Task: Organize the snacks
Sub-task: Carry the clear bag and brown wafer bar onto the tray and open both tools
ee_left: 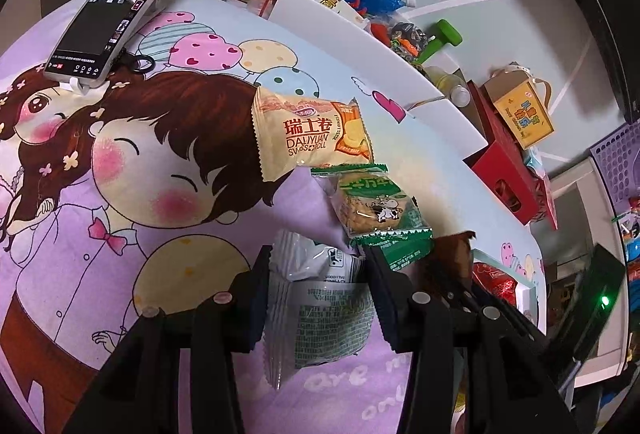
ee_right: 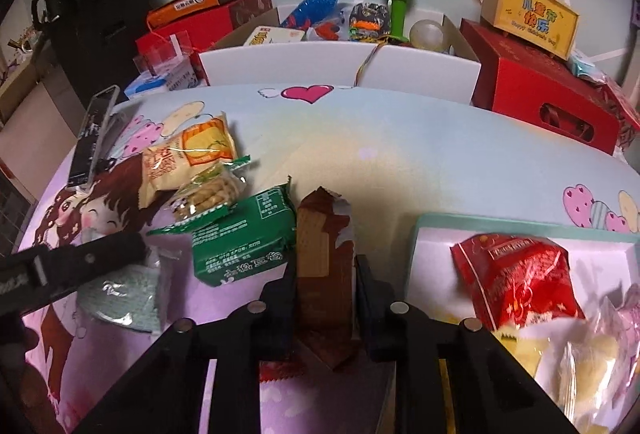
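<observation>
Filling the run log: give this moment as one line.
left gripper: shut on white packet | right gripper: shut on brown wafer pack | tray: red packet inside

Cartoon cloth (ee_left: 120,234): lilac ground paling to light blue toward its far edge; brown-haired figures with pink cheeks, pastel balloons dotted with hearts, one magenta heart.

Swiss roll packet (ee_left: 312,134), on the cloth: cream-yellow, red characters, orange panel.

Biscuit packet (ee_left: 376,210), just beside the Swiss roll: green and white trim, clear window, small black-and-white cow.

Green packet (ee_right: 244,238), next along from the biscuits: solid dark green, white print.

White packet (ee_left: 320,314): white and silvery, grey-green print.

Brown packet (ee_right: 324,274), just right of the green one: chocolate brown, tan wafer picture.

Tray (ee_right: 520,224), right of the brown packet: mint rim, white inside.

Red packet (ee_right: 516,282), in the tray: glossy red, white print.
</observation>
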{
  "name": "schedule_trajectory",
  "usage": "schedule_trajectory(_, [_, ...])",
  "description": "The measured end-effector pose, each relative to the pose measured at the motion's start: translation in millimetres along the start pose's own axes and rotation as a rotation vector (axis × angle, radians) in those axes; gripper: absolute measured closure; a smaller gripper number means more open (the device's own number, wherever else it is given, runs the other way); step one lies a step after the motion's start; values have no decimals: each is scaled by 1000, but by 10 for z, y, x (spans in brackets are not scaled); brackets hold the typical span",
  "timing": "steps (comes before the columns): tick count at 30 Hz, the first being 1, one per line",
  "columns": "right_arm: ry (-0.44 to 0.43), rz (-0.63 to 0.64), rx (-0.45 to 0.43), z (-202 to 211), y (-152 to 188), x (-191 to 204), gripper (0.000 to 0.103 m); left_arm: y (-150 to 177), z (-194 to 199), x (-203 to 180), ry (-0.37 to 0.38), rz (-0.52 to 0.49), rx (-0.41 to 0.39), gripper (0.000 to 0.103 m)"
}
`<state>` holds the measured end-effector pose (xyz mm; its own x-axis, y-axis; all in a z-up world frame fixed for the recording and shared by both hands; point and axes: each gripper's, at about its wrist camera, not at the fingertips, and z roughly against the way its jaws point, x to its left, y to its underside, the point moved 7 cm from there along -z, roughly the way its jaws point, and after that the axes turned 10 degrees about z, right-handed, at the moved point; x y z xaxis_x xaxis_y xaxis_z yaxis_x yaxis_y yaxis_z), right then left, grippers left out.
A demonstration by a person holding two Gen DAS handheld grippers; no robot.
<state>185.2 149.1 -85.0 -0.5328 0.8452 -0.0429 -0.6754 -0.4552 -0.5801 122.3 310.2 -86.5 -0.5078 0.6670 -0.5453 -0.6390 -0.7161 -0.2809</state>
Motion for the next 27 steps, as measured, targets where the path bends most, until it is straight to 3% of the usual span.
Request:
schedule_trajectory(13, [19, -40, -94, 627, 70, 56, 77, 12, 54, -88, 5, -23, -8, 56])
schedule_trajectory(27, [59, -98, -120, 855, 223, -230, 77, 133, 75, -431, 19, -120, -3, 56])
